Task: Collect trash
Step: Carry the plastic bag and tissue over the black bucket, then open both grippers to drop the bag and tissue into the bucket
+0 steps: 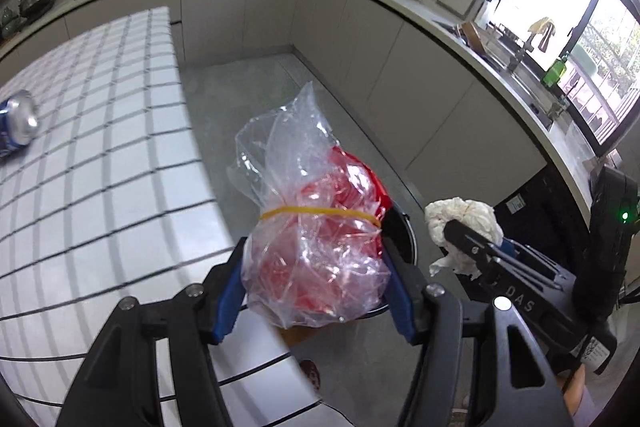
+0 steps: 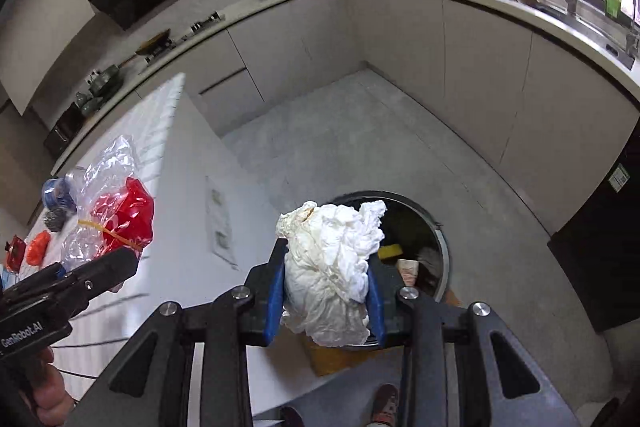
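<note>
Trash in both hand-held grippers: left hand-held gripper (image 1: 316, 267) clamped on clear plastic bag (image 1: 310, 223) w/ red stuff inside and yellow rubber band (image 1: 320, 213) around it; right hand-held gripper (image 2: 326, 291) clamped on crumpled white paper wad (image 2: 334, 267). Both carried off the surface edge, above or near the round bin (image 2: 438, 243) on the floor. Probably light and soft, bag film slippery, so best gripped at the bulky part below the band. Checked white surface (image 1: 100, 147) w/ blue can (image 1: 18, 123) lying on it. Kitchen room: grey cabinets, counter, window (image 1: 560, 27).
</note>
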Tool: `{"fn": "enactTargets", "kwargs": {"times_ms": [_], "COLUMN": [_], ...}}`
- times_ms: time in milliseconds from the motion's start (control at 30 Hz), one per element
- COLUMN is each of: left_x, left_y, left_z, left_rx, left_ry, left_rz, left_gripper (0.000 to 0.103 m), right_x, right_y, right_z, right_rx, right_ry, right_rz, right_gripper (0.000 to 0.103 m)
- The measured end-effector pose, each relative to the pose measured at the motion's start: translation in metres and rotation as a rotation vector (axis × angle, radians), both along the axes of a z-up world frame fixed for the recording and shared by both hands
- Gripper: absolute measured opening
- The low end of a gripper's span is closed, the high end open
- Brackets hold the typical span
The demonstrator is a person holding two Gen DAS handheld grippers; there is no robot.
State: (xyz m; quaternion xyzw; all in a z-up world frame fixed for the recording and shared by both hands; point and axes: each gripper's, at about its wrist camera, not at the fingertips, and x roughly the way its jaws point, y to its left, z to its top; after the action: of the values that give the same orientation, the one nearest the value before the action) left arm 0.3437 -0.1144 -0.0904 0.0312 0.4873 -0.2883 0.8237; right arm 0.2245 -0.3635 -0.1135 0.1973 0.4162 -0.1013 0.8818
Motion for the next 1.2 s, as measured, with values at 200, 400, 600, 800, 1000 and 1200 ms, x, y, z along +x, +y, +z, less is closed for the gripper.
{"fn": "enactTargets", "kwargs": {"times_ms": [200, 400, 600, 800, 1000, 1200], "left_x": [0.007, 0.016, 0.025, 0.029, 0.023, 0.02], "left_y": [-0.052, -0.082, -0.094, -0.094, -0.083, -0.055], "left_z": [-0.03, -0.058, -0.072, -0.065, -0.032, -0.002], "left_rx": [0.07, 0.139, 0.178, 0.174, 0.116, 0.056], "left_ry": [0.046, 0.098, 0.15, 0.165, 0.115, 0.07], "left_rz": [0.0, 0.007, 0.023, 0.042, 0.064, 0.083], "left_gripper": [0.063, 0.063, 0.065, 0.069, 0.069, 0.069], "right_x": [0.01, 0.032, 0.046, 0.059, 0.05, 0.045], "right_y": [-0.045, -0.066, -0.079, -0.081, -0.09, -0.083], "right_z": [-0.041, -0.076, -0.099, -0.106, -0.092, -0.061], "right_rx": [0.05, 0.082, 0.094, 0.081, 0.107, 0.088], "right_ry": [0.064, 0.125, 0.164, 0.184, 0.139, 0.078], "right_rz": [0.01, 0.043, 0.05, 0.061, 0.006, -0.017], "right_gripper": [0.037, 0.037, 0.039, 0.073, 0.074, 0.074]}}
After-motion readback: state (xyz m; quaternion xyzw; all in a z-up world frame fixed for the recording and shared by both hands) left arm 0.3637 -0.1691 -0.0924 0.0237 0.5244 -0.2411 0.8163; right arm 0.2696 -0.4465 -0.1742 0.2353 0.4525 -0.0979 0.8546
